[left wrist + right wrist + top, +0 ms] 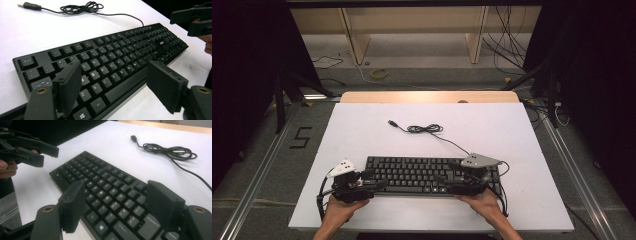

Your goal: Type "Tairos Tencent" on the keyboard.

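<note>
A black keyboard [417, 172] lies flat on the white table [362, 135], near the front edge. Its cable [424, 129] runs back to a loose coil and a free USB plug [392, 122]. My left gripper [379, 184] is open at the keyboard's left front corner. In the left gripper view one jaw of the left gripper [113, 65] hangs over the keys [130, 42] and the other beyond the front edge. My right gripper [452, 189] is open at the right end. There too, the right gripper [115, 183] straddles the keyboard's [100, 177] front edge. Nothing is held.
The coiled cable [80, 7] lies behind the keyboard on bare white tabletop. A wooden strip [429, 96] edges the table's far side. Floor cables, dark stands and a taped "5" [301, 137] surround the table. The opposite gripper [37, 151] shows across the keyboard.
</note>
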Demonstrator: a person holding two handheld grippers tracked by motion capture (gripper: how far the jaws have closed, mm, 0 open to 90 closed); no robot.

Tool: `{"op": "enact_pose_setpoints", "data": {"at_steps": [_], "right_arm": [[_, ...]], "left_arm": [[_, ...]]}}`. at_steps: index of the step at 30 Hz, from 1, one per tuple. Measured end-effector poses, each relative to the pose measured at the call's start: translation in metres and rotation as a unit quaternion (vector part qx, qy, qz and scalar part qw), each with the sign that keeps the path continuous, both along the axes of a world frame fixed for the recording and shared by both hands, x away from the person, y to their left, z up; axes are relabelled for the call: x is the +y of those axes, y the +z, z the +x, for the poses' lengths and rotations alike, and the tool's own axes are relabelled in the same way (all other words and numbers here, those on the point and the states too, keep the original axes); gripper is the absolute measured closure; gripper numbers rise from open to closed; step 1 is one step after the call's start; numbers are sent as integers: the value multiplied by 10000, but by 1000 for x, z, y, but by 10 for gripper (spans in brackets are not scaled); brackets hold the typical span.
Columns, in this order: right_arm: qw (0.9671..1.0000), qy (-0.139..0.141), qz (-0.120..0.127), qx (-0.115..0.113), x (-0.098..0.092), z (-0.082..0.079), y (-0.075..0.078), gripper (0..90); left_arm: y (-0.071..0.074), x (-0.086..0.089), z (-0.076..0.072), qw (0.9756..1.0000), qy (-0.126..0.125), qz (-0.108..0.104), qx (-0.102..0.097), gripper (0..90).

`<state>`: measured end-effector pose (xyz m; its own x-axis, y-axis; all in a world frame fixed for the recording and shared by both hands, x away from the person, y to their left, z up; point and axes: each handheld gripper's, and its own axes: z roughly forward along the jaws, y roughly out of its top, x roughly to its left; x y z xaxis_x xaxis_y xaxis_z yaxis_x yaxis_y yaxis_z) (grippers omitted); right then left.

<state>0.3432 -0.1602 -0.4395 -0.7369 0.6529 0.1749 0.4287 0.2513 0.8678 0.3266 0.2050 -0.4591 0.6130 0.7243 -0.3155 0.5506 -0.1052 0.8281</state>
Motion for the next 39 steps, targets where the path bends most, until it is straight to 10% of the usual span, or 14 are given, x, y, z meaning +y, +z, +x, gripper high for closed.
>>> {"op": "enact_pose_setpoints", "data": {"at_steps": [23, 39], "right_arm": [[9994, 212, -160, 217, 41, 23, -3, 396], [9973, 414, -407, 442, 79, 39, -11, 663]], "left_arm": [[-2, 13, 5, 9987, 327, 326, 198, 465], [-9, 15, 9, 9950, 352, 779, 513, 747]]}}
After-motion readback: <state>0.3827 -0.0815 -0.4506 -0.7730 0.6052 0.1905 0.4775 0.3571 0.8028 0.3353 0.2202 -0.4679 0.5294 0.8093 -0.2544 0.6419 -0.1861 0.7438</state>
